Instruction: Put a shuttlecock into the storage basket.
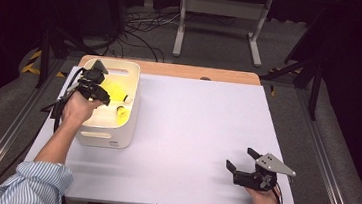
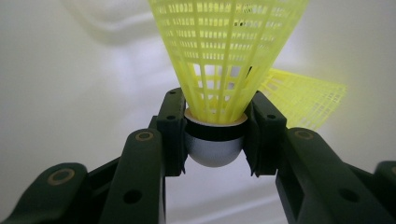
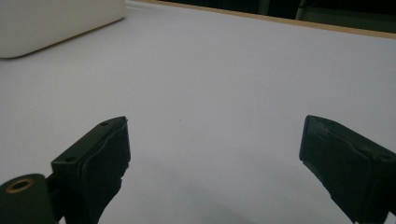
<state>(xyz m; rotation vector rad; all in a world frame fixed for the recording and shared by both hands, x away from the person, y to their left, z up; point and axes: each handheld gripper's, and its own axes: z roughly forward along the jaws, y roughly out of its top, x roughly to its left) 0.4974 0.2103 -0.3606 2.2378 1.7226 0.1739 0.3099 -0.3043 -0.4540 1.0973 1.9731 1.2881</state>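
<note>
Right gripper, matte black, rests low on the smooth white table sheet with jaws spread wide and nothing between them. Farther off, the left gripper is clamped on the rounded grey cork of a yellow plastic shuttlecock with a latticed mesh skirt, inside the glossy white rounded plastic bin. A second yellow shuttlecock lies just behind.

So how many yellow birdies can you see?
3, all in the white bin. One birdie is pinched by its cork in the left gripper, one lies just behind it, and one lies near the bin's right wall. The hand may hide more.
</note>
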